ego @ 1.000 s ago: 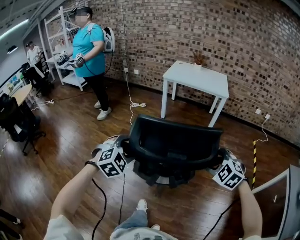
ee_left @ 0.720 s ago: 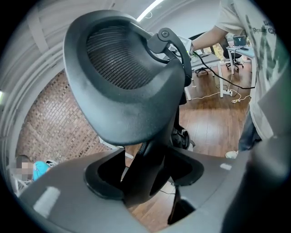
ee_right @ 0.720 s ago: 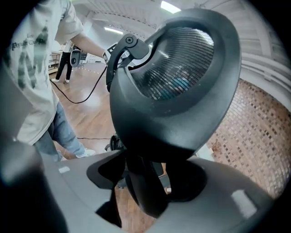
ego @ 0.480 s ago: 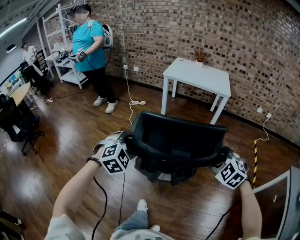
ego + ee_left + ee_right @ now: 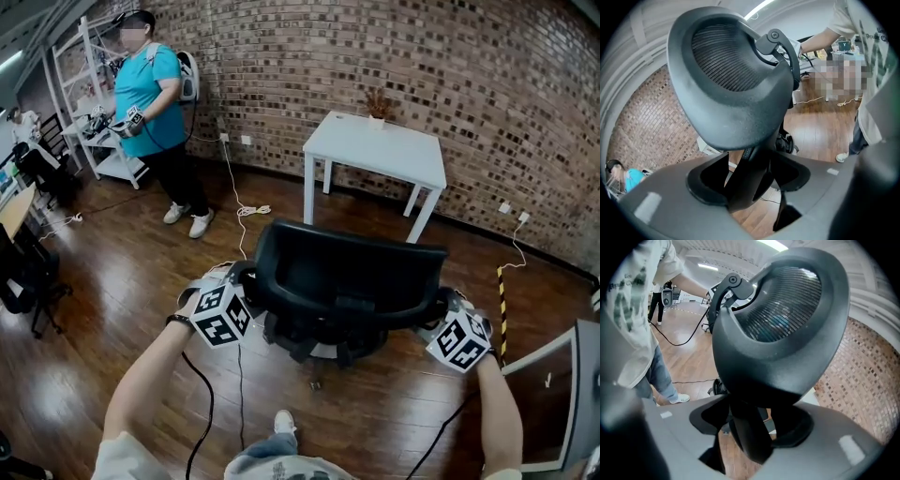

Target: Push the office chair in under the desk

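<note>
The black office chair (image 5: 347, 272) stands on the wood floor with its backrest towards me. The white desk (image 5: 375, 145) is beyond it against the brick wall, with a gap of floor between them. My left gripper (image 5: 244, 286) is shut on the left edge of the backrest (image 5: 726, 89). My right gripper (image 5: 439, 314) is shut on the right edge of the backrest (image 5: 783, 333). In each gripper view the chair's dark frame fills the space between the jaws, at the left gripper (image 5: 750, 183) and the right gripper (image 5: 750, 427).
A person in a teal shirt (image 5: 150, 89) stands at the back left beside white shelving (image 5: 89, 103). A white cable (image 5: 239, 211) trails on the floor left of the desk. A striped post (image 5: 502, 295) and a grey panel (image 5: 562, 394) stand at the right. Dark chairs (image 5: 23, 272) are at the far left.
The chair and both grippers have stayed together, edging slightly towards the desk. The view has swung a little, and the person in teal has taken a step.
</note>
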`<state>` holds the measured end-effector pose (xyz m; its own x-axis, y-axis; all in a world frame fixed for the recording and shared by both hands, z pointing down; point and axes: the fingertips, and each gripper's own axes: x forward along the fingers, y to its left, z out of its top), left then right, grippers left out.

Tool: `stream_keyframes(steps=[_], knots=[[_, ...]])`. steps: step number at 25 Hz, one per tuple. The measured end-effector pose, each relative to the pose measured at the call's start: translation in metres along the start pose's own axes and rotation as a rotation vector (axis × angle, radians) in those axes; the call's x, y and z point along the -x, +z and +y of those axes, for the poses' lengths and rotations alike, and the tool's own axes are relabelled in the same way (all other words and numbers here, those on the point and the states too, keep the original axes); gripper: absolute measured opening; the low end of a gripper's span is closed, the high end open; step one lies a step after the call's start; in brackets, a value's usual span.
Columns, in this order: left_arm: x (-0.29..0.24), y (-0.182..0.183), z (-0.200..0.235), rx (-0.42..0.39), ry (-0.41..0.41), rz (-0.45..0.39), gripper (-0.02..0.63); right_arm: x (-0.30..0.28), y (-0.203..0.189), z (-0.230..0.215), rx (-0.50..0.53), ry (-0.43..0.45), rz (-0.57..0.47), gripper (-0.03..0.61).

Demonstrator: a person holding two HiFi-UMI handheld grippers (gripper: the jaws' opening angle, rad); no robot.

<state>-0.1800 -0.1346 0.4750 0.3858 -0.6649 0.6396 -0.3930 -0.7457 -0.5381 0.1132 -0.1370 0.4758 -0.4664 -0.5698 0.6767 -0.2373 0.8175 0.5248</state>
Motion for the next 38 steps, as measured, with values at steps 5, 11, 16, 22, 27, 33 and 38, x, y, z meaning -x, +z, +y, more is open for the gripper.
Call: stream_keyframes(steps=[5,11,16,22,27,33,38], knots=[[-0.024,-0.008,0.033,-0.014,-0.015,-0.013,0.304,-0.019,0.006,-0.015,-0.030,-0.017,0.028,0.276],[-0.053,-0.005,0.068,-0.042,-0.051,-0.024,0.304,-0.037,0.004,-0.042,-0.051,-0.069,0.061,0.276],[-0.079,-0.007,0.093,-0.056,-0.069,-0.031,0.302,-0.059,0.001,-0.063,-0.067,-0.115,0.085,0.282],[-0.107,0.005,0.119,-0.063,-0.068,-0.036,0.299,-0.076,-0.012,-0.098,-0.063,-0.130,0.111,0.282],[-0.133,0.018,0.137,-0.060,-0.059,-0.038,0.299,-0.090,-0.028,-0.132,-0.054,-0.145,0.117,0.284],[-0.166,0.028,0.161,-0.058,-0.068,-0.026,0.299,-0.109,-0.042,-0.165,-0.036,-0.157,0.106,0.281],[-0.194,0.034,0.185,-0.048,-0.064,-0.015,0.300,-0.127,-0.052,-0.198,-0.017,-0.161,0.095,0.276]])
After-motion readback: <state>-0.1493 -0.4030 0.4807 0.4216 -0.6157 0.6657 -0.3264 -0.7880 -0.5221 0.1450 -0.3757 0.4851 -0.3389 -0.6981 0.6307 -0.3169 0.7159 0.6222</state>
